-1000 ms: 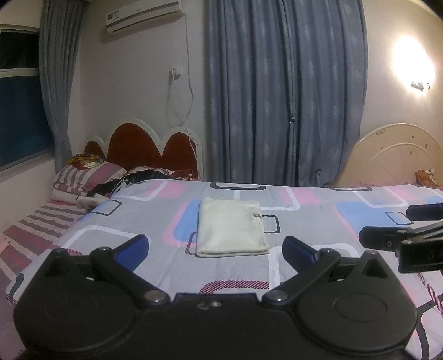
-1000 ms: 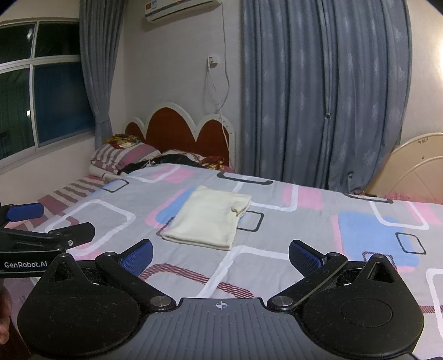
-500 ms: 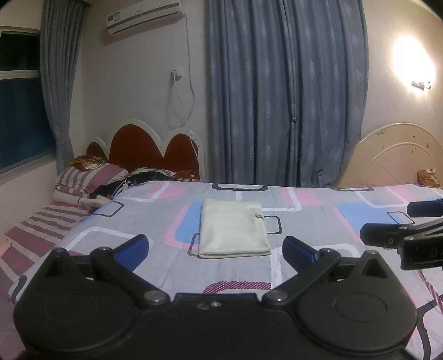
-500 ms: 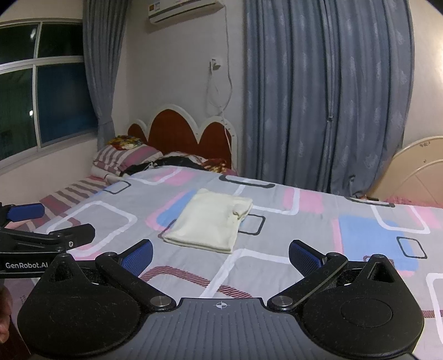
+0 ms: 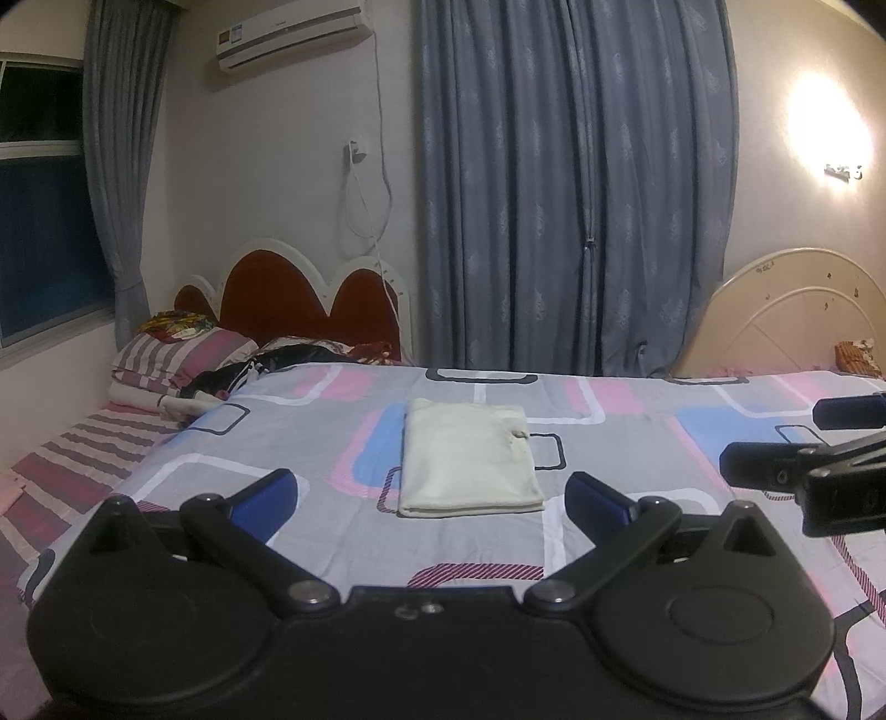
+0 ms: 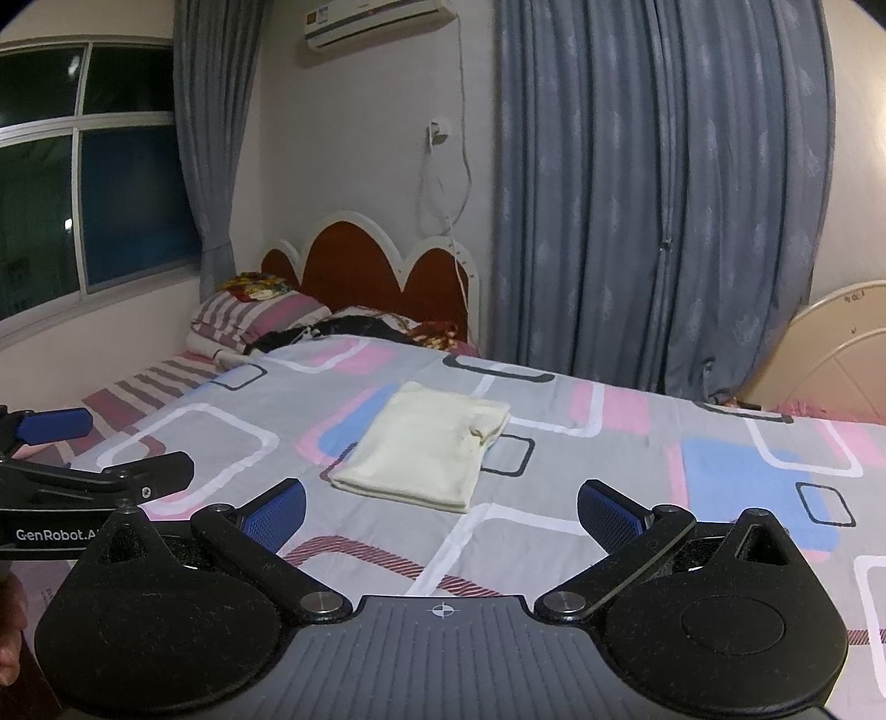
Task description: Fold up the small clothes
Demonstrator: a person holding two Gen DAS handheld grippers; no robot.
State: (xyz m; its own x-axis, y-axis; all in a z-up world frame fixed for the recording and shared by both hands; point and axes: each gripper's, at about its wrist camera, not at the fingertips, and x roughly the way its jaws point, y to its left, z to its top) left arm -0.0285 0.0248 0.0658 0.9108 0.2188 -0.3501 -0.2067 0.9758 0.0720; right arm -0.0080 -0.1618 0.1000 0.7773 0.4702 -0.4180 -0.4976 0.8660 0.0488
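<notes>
Cut off: my right gripper (image 5: 775, 443) by the frame edge, right of the folded cream garment (image 5: 468, 457); my hand (image 6: 11, 626), left of it, mostly out of frame.

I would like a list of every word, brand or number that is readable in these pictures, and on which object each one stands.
"GenRobot.A", cut off by the frame of the right hand-held gripper: on the body of the left hand-held gripper, in the right wrist view.
Coloured label on the air conditioner: too small to read.
Small marks on the cream headboard: too blurred to read.
No other text shows.
</notes>
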